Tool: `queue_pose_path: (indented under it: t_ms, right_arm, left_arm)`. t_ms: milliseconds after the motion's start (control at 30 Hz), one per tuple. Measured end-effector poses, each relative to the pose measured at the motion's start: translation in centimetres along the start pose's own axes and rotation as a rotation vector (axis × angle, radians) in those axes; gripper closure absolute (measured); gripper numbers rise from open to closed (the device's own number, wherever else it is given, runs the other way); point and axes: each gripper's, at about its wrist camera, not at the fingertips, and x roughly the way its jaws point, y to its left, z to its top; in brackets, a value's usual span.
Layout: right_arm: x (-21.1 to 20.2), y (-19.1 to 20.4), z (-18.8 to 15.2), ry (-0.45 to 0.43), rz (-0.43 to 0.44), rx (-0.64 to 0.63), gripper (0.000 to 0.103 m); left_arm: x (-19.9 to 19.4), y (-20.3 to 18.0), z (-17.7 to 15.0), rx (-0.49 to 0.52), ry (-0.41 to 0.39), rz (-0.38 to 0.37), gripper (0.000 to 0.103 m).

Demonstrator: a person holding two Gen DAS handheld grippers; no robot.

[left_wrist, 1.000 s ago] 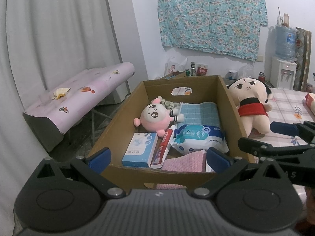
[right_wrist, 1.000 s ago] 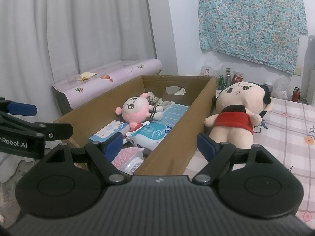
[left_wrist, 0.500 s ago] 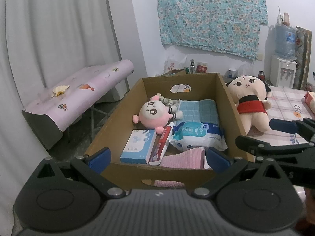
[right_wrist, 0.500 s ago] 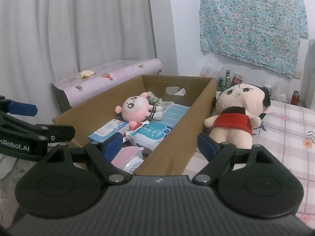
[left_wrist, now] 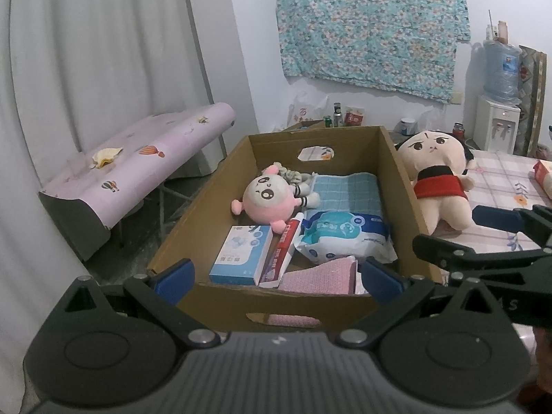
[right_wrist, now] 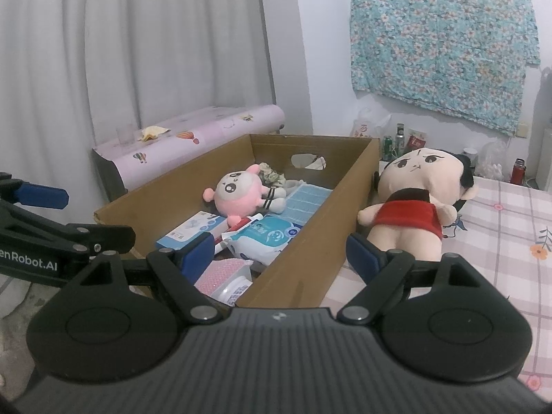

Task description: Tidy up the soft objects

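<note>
An open cardboard box (left_wrist: 403, 186) (right_wrist: 348, 200) holds a pink round plush (left_wrist: 267, 198) (right_wrist: 236, 195), a blue checked cloth (left_wrist: 346, 191), a wipes pack (left_wrist: 345, 233) (right_wrist: 267, 236), a blue-white carton (left_wrist: 241, 253), a red tube (left_wrist: 281, 253) and a pink textured pack (left_wrist: 319, 274). A big doll in a red top (left_wrist: 436, 181) (right_wrist: 417, 196) lies on the checked table right of the box. My left gripper (left_wrist: 277, 277) is open and empty before the box's near wall. My right gripper (right_wrist: 277, 255) is open and empty, over the box's near right corner.
A pink-covered side table (left_wrist: 138, 165) stands left of the box, with white curtains behind. A water dispenser (left_wrist: 498, 117) and bottles stand at the back wall. The checked tablecloth (right_wrist: 510, 241) stretches right of the doll.
Both grippers have drawn back and risen slightly, so the box and doll look a little farther off. Nothing in the box has moved.
</note>
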Motion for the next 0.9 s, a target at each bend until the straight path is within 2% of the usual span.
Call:
queue_pose_path:
  t_ms: [900]
  right_arm:
    - [-0.25, 0.05, -0.14, 0.006, 0.005, 0.005, 0.019]
  left_arm:
    - [-0.43, 0.43, -0.05, -0.018, 0.005, 0.008, 0.000]
